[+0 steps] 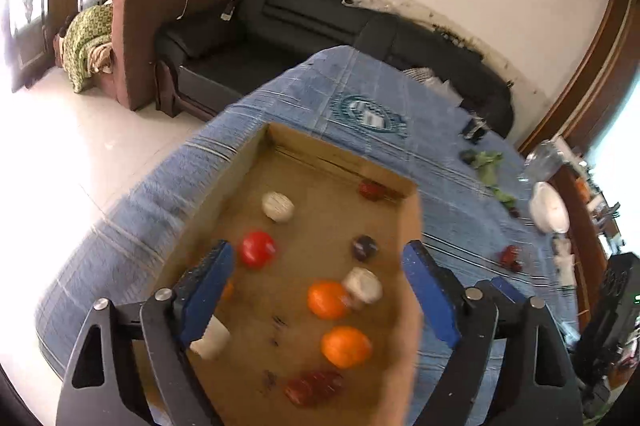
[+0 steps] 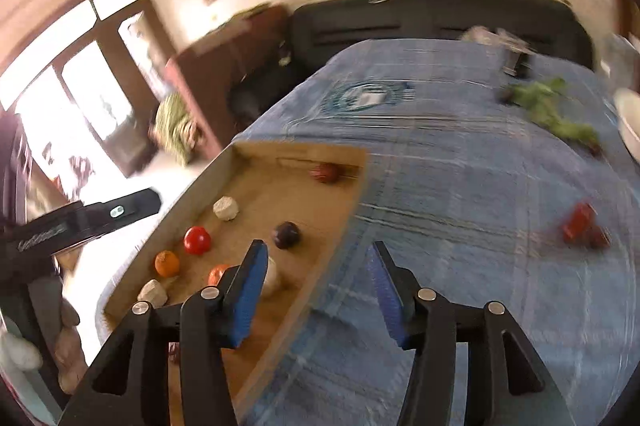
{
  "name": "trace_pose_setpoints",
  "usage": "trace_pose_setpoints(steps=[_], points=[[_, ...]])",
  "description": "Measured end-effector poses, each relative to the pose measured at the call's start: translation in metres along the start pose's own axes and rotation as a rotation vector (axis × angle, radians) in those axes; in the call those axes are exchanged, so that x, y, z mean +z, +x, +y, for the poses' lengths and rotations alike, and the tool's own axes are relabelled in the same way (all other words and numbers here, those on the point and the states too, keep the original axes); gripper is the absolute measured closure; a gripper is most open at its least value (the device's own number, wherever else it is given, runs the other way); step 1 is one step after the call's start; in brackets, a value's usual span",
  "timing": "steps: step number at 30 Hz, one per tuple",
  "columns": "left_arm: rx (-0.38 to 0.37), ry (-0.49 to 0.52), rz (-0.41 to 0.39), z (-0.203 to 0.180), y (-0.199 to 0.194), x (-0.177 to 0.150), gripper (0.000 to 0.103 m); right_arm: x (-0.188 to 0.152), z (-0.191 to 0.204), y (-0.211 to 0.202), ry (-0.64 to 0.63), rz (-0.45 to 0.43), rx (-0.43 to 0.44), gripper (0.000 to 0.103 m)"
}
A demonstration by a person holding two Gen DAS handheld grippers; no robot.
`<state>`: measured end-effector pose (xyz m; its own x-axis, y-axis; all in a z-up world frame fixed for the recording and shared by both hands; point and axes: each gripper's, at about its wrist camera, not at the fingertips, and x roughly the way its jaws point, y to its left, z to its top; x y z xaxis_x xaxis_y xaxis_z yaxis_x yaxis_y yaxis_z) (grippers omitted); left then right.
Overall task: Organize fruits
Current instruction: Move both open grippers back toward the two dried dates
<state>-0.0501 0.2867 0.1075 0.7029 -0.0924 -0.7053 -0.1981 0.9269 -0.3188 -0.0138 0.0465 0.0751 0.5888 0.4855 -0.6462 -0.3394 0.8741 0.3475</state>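
Two black hand-held grippers with blue pads, left (image 1: 318,290) and right (image 2: 318,292), hang released, grasping nothing. Shallow brown cardboard tray (image 1: 248,162) holds round orange fruits (image 1: 346,346) on the blue-clothed bench (image 2: 460,186)

Bare blue cloth (image 2: 460,210) right of the box wall (image 2: 340,222); fruit crowds the box floor.

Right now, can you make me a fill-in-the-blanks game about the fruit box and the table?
1. The fruits sit inside a shallow brown ____ box.
2. The cloth covering the table is ____ in colour.
3. Out on the cloth, away from the box, lie some leafy ____ vegetables.
4. The jaws of the left gripper and the right gripper both stand ____, with nothing pinched between them.

Missing words: cardboard; blue; green; open
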Motion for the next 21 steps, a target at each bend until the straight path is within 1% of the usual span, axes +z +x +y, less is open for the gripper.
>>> trace_pose_setpoints(steps=[1,2,3,4,8,11,12,16,21], points=[[-0.036,-0.002,-0.002,-0.008,-0.005,-0.009,0.017,-0.006,-0.008,-0.01,0.035,-0.013,-0.009,0.043],[-0.054,0.004,-0.001,-0.013,-0.008,-0.015,0.017,-0.013,-0.018,-0.021,0.078,-0.027,-0.03,0.039],[-0.066,0.022,-0.001,-0.024,-0.012,-0.023,0.017,-0.021,-0.024,-0.029,0.108,-0.038,-0.048,0.038],[-0.063,0.047,-0.005,-0.035,-0.014,-0.029,0.017,-0.03,-0.03,-0.038,0.135,-0.051,-0.066,0.037],[0.021,0.223,-0.073,-0.089,-0.029,-0.057,0.017,-0.05,-0.044,-0.061,0.162,-0.075,-0.157,0.037],[0.045,0.304,-0.108,-0.113,-0.036,-0.068,0.017,-0.059,-0.056,-0.078,0.166,-0.097,-0.216,0.035],[0.053,0.324,-0.114,-0.12,-0.037,-0.07,0.017,-0.061,-0.061,-0.082,0.175,-0.105,-0.233,0.035],[0.096,0.375,-0.124,-0.13,-0.036,-0.078,0.017,-0.068,-0.08,-0.091,0.215,-0.114,-0.24,0.034],[0.12,0.387,-0.106,-0.132,-0.029,-0.084,0.017,-0.07,-0.087,-0.091,0.225,-0.112,-0.24,0.034]])
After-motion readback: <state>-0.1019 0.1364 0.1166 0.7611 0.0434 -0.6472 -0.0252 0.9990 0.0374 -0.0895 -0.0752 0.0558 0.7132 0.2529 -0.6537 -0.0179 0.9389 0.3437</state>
